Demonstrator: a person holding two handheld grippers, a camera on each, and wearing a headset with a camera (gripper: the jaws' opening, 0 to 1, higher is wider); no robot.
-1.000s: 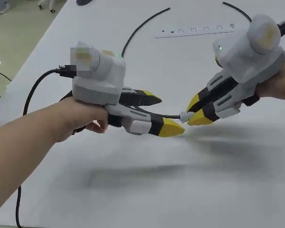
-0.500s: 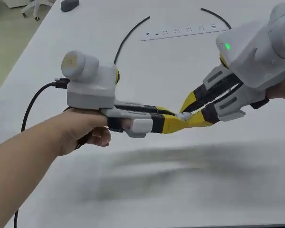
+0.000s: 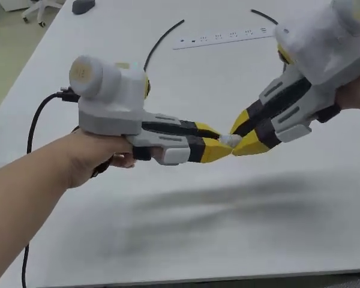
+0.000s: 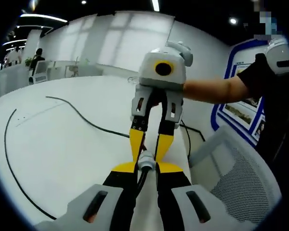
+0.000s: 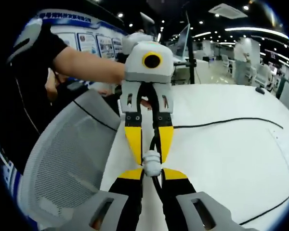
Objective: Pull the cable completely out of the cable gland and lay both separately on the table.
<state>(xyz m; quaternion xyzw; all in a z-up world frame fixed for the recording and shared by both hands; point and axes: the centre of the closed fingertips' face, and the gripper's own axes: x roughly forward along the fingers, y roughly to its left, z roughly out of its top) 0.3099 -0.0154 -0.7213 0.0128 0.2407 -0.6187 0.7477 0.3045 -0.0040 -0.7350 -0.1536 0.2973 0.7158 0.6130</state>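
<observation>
White plastic cable gland, held above the counter, with its long axis roughly level and running from one tool tip to the other. The left tool, jaws nearly closed, pinches the black cable just behind the gland. The right tool, jaws drawn narrow, clamps the gland's opposite end. The cable threads the gland lengthwise.

The left gripper has its fingers closed on the black cable, just behind the pale cable gland. The right gripper faces it head-on, yellow fingers pinching the cable gland. Both are above the table, at the edge beside a grey mesh chair.
</observation>
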